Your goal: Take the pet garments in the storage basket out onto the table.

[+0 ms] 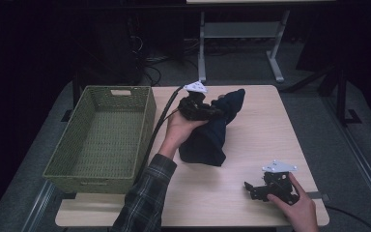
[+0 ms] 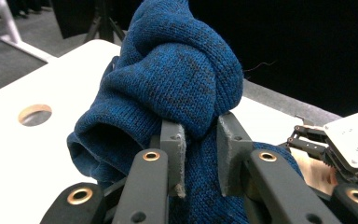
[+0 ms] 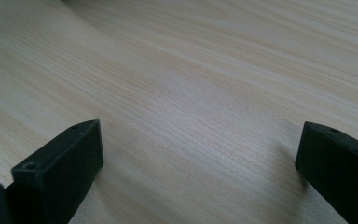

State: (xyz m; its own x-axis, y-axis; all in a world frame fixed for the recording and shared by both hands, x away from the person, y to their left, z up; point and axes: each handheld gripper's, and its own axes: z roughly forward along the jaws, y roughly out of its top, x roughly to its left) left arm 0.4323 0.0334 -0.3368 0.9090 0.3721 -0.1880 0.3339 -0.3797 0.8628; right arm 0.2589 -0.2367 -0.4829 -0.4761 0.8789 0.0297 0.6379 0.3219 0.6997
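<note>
pinching a bunched blue knit garment (seemingly a sweater), left gripper; right gripper wide

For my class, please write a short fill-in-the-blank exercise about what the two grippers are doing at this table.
1. The left gripper has its jaws shut on a knitted garment whose colour is ____.
2. The right gripper hangs over bare tabletop with its jaws ____.
3. The green woven basket stands on the ____ side of the table.
4. The inside of the basket is ____.

Missing words: blue; open; left; empty
</note>
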